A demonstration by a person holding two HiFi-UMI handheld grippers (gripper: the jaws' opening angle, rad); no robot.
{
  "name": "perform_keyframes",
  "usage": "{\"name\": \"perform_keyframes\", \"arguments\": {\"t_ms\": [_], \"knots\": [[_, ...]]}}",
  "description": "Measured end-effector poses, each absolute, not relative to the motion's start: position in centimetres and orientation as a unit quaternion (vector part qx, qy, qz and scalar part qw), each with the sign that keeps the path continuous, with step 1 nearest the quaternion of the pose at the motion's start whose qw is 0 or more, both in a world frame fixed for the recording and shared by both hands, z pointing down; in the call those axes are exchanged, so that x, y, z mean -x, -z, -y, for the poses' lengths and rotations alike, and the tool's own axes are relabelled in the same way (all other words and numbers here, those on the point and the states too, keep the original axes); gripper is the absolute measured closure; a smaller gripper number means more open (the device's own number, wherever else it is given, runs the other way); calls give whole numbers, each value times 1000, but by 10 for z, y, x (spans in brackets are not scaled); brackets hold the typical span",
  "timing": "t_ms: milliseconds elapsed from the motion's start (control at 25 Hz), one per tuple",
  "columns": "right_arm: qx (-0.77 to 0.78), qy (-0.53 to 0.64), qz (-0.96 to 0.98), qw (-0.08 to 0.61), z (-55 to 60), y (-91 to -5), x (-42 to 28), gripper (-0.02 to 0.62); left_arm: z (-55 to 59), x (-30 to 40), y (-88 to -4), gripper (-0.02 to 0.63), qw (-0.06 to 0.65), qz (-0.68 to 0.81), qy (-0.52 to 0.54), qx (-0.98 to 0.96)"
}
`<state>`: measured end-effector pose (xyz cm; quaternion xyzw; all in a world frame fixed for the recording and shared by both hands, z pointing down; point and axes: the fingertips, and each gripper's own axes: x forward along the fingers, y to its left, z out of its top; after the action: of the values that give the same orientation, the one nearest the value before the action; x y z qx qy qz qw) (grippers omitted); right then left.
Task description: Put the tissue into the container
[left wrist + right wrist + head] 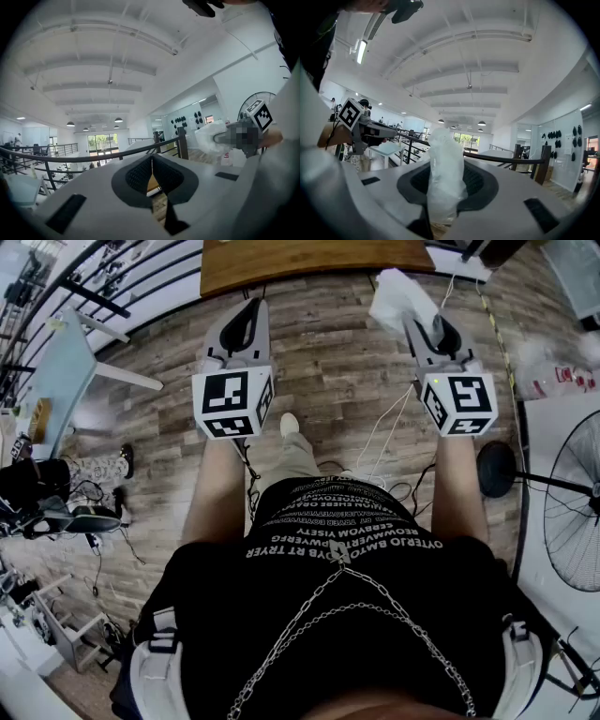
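Landmark: wooden table [309,261], caught at the top edge of the head view; everything else is placed off it.
Tissue [445,164]: white and crumpled, pinched in the right gripper [446,187]. It's held up near the table's front edge, toward the right end. Whether it's actually over the tabletop can't be told.
Right gripper: jaws are narrowed onto the tissue, with pads pressed on it from both sides. A good chunk of tissue is left poking out past the tips.
Left gripper [152,171]: jaws are brought right together, with nothing caught between them. It's held just short of the table's front edge, toward the left end, well apart from the right gripper.
Floor [328,362]: wood planks, seen under both grippers on the near side of the table.
Fan [572,502]: standing type, parked off to the right of the table and closer to the person.
Railing [84,296]: dark metal bars, seen off to the left of the table.
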<state>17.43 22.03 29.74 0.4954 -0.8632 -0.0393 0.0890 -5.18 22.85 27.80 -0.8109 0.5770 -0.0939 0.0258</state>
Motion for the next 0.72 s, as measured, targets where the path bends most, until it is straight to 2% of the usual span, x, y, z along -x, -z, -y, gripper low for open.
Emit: {"name": "perform_keyframes", "arguments": {"t_ms": [400,720], "knots": [[-486,25,870,80,-195,-313,-160,471,-217,62,-291,577,27,-571,97,815],[-502,30,861,75,-124,-320,-122,471,-146,122,-304,577,19,-578,97,810]]}}
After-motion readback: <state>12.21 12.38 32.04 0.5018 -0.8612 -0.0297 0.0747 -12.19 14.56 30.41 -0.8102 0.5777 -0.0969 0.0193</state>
